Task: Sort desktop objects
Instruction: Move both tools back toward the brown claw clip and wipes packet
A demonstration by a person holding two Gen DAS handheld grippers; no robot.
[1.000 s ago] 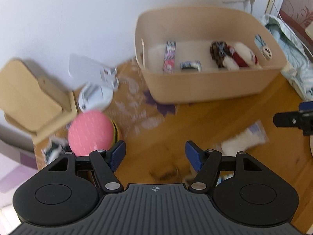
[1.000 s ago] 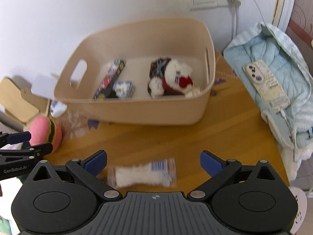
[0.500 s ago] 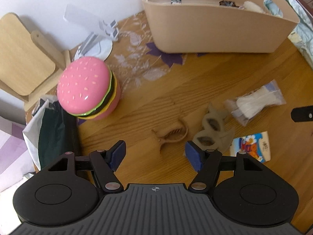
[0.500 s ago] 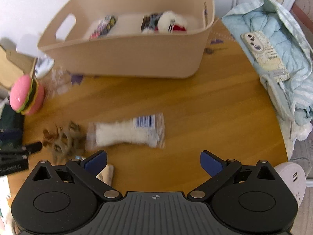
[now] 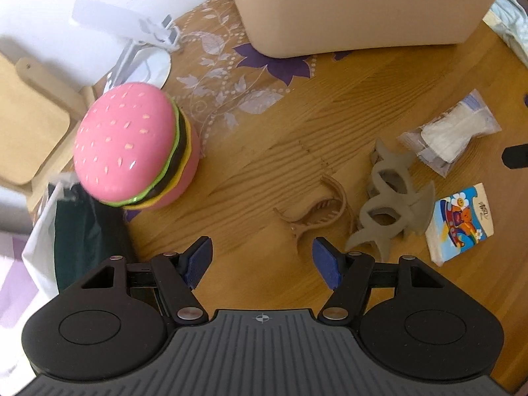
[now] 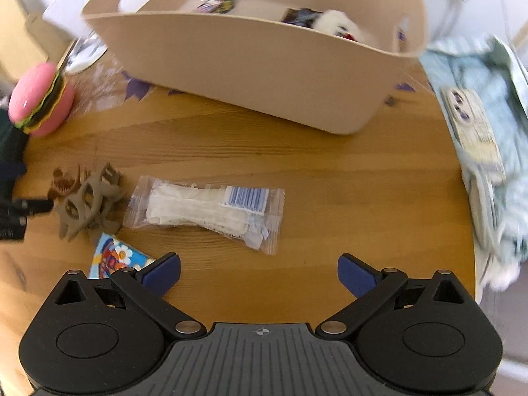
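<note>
— Both tongs gape: the left gripper (image 5: 262,260) moderately, the right gripper (image 6: 259,274) wide, neither holding or touching anything. Where does the clear packet (image 6: 204,209) lie?

— Flat on the wooden table (image 6: 330,178), long axis left to right, barcode end pointing right, just beyond the right fingers.

— And the blurred parts?

— Contents of the beige bin (image 6: 264,66) are smeared; the brown hair clip (image 5: 318,213) sits ahead of the left fingers, a grey clip (image 5: 389,198) beside it
</note>
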